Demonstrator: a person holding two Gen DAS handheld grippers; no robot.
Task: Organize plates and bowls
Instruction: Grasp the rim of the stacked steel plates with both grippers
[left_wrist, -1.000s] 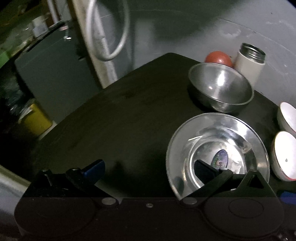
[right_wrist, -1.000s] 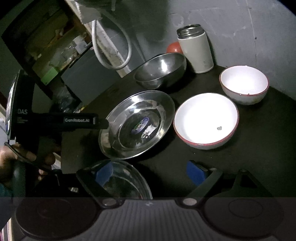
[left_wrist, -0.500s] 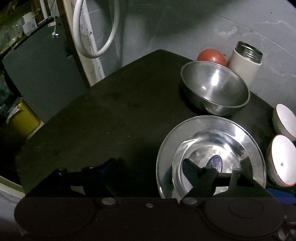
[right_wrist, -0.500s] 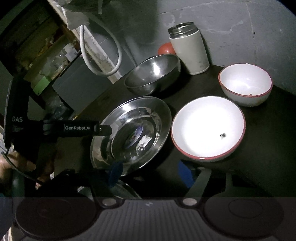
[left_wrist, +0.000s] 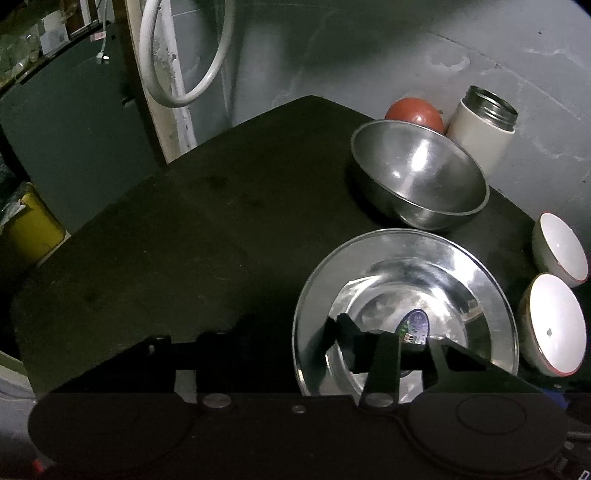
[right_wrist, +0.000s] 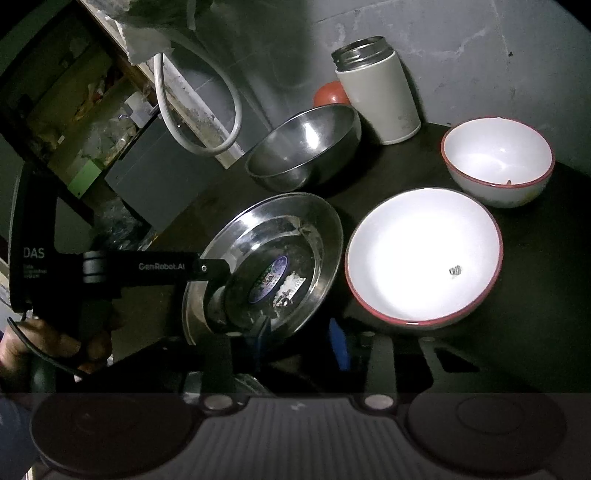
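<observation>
A steel plate with a sticker in its well lies on the black table. Behind it stands a steel bowl. My left gripper straddles the plate's left rim, one finger inside the well and one outside; its jaws are closing and the pads are still apart. In the right wrist view that gripper's finger reaches over the plate. My right gripper has its blue pads on either side of the plate's near rim, also closing, with a gap left. A wide white bowl and a smaller one sit to the right.
A white flask and a red round thing stand against the grey wall behind the steel bowl. A white hose hangs at the back left. A yellow bin sits below the table's left edge. A person's hand holds the left gripper.
Both pairs of jaws have narrowed a lot. The left fingers now bracket the plate's left rim, and the right pads have drawn in around its near rim.
</observation>
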